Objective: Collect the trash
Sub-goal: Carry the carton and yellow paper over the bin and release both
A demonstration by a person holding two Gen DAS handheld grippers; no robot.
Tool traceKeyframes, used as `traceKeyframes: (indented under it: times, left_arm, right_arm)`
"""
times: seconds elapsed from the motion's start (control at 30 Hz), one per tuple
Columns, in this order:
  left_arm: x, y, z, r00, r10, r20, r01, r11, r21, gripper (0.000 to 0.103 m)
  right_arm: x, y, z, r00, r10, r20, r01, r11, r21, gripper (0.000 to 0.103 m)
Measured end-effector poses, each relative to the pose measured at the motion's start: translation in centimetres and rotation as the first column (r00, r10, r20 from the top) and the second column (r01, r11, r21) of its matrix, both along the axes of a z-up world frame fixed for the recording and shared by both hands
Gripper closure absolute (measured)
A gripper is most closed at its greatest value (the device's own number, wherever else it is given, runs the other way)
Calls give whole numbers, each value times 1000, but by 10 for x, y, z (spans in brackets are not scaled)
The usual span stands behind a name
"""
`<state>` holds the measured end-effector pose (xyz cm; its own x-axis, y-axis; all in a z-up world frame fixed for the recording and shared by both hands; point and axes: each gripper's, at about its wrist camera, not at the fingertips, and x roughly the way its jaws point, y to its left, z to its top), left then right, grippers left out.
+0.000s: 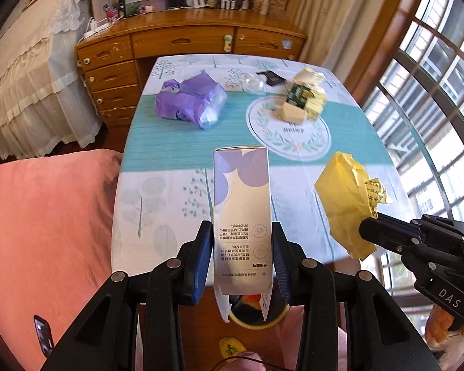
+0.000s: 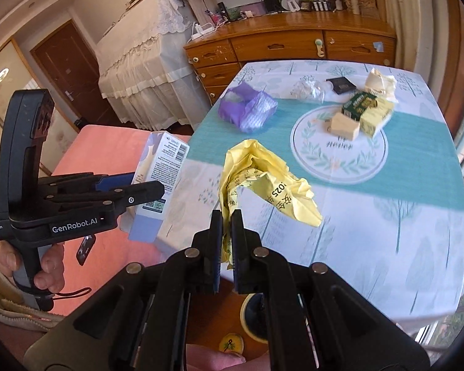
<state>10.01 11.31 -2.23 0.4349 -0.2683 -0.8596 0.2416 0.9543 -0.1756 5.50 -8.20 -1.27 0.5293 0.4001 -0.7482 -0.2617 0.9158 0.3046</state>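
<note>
Carton (image 1: pixel 241 216): tall printed box, clamped near its open lower end between the blue pads of the left gripper (image 1: pixel 242 256); held lengthwise along the fingers, above the near edge of the table (image 1: pixel 157 191), probably so the torn flaps point down toward the bin.
Yellow wrapper (image 2: pixel 256 179): crumpled sheet with printed characters, pinched at one tail by the right gripper (image 2: pixel 227 241); rest hanging free in the air over the tablecloth, not resting on it.
Left gripper: jaws set to the carton's width, pads pressed flat on both narrow sides.
Right gripper: jaws nearly together, only the thin fold of wrapper between them.
Bin (image 1: pixel 256 315): yellow-rimmed round container below the table edge, directly under the carton; most likely the drop point for both pieces.
Left on the table: purple bag (image 1: pixel 190 100), clear crumpled plastic (image 1: pixel 253 84), small dark card (image 1: pixel 270 78), heap of cream and green boxes (image 1: pixel 303 99), all well apart from both grippers, toward the far end.
Progress: two pieces lifted, none visibly released; several others waiting.
</note>
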Motion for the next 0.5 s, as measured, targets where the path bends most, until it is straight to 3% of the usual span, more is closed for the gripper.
traceKeyframes:
  times: [0.33, 0.5]
  left_arm:
    - [-83, -12, -54, 983, -151, -106, 153, 988, 19, 66]
    - [-106, -32, -104, 969, -152, -194, 162, 986, 33, 66]
  right_arm:
    - [-86, 23, -35, 991, -54, -126, 51, 998, -30, 100]
    - [-113, 22, -78, 976, -61, -209, 50, 997, -55, 100]
